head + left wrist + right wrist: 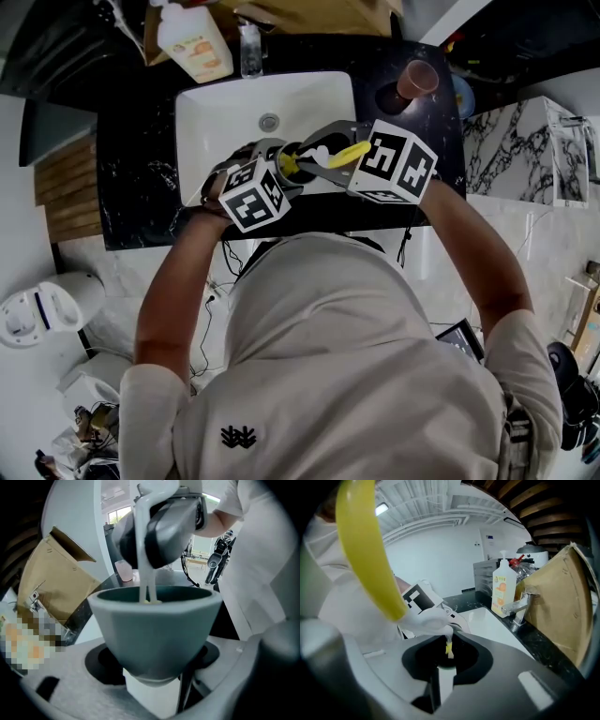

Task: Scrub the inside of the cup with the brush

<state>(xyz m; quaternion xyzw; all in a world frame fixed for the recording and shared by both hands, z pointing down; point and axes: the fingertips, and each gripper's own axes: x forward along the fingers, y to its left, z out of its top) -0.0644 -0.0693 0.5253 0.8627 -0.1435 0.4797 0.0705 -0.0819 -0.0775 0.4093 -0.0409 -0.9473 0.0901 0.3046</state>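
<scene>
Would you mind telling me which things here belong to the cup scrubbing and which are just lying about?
In use:
cup, held in the left gripper
brush, held in the right gripper
sink

Lying about:
white bottle
paper bag
brown cup

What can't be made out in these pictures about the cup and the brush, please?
1. Left gripper view: the brush head is sunk behind the cup wall.
2. Head view: the cup's inside is too small and dark.
3. Right gripper view: the bottle label's print is too small.
</scene>
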